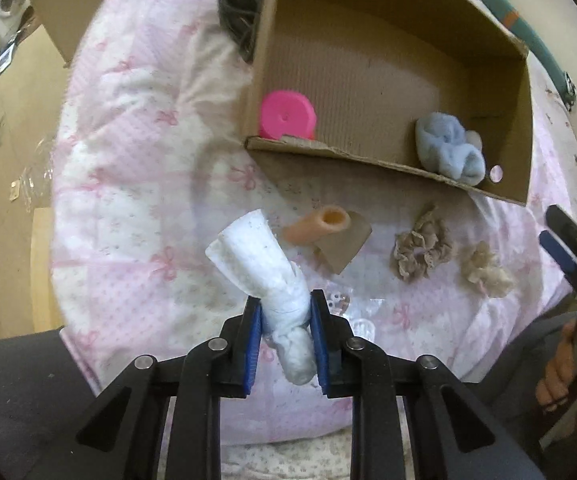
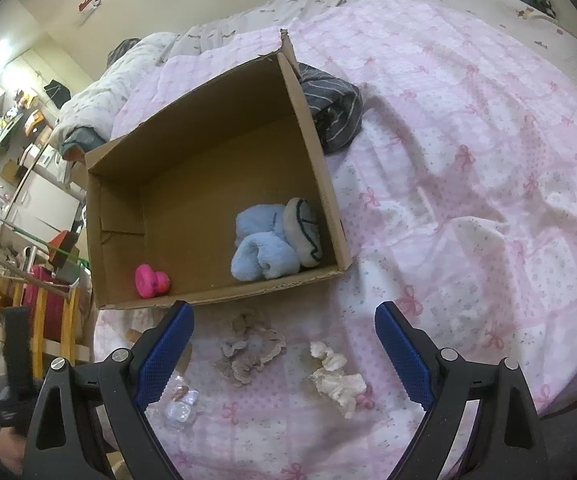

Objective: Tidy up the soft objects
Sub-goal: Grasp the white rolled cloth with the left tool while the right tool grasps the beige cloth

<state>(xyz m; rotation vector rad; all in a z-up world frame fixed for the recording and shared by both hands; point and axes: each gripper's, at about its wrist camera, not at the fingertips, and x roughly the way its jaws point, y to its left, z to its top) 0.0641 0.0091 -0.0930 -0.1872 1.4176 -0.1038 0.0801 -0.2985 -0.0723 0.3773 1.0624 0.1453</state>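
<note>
My left gripper [image 1: 285, 300] is shut on a rolled white cloth [image 1: 252, 248], whose free end fans out over the pink quilt. The open cardboard box [image 1: 348, 156] lies beyond it and holds a fluffy blue sock [image 1: 448, 152] and a pink plastic thing [image 1: 286, 116]. My right gripper [image 2: 284, 310] is open and holds nothing. It hovers over a beige scrunchie [image 2: 250, 346] and a cream scrunchie [image 2: 336, 376], just in front of the box [image 2: 192, 184]. The blue sock [image 2: 262, 248] lies against a white sock with black lines [image 2: 306, 232].
A peach tube [image 1: 320, 226] and a cardboard scrap [image 1: 342, 248] lie in front of the box. Clear plastic bits [image 2: 180, 406] sit near my right gripper's left finger. A grey striped cloth [image 2: 334, 114] lies behind the box. The bed edge and dark trousers are close below.
</note>
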